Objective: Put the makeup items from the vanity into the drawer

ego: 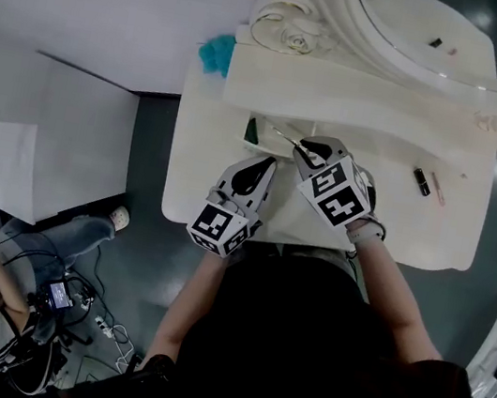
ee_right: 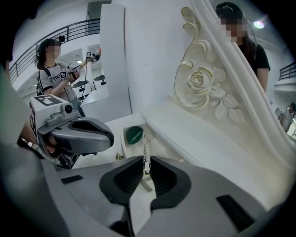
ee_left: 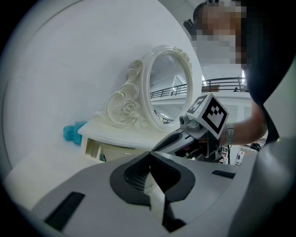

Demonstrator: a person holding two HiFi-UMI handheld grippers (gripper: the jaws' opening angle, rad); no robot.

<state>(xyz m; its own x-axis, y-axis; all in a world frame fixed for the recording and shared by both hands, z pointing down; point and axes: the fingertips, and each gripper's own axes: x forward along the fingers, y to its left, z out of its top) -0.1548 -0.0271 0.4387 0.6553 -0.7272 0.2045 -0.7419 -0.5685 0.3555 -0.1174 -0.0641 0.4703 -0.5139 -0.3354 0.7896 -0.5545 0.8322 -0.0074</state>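
A thin stick (ee_right: 144, 149) is being clamped between the closed jaws of the right tool (ee_right: 145, 169), gripped near its back end, with most of its length jutting out ahead of the tips. It is being shown as a slim, pale, silvery rod, and a flatter, lighter end is being shown just behind the jaws. Its long axis is being held in line with the tool, and its far tip is being pointed into the open drawer (ee_right: 123, 147), just beside a round green thing (ee_right: 134, 134) lying inside. In the head view the stick (ego: 286, 137) is being pointed up and to the left from the right tool (ego: 307, 148), over the drawer at the back of the white bench (ego: 414, 232).

The left tool (ego: 254, 177) is being held just beside the right one, nearer the bench's front edge; in its own view its jaws (ee_left: 149, 159) are being kept together with nothing between them.

A small black item (ego: 420, 181) and a pinkish stick (ego: 438, 188) are being left lying side by side on the bench, well apart from both tools, to the right.
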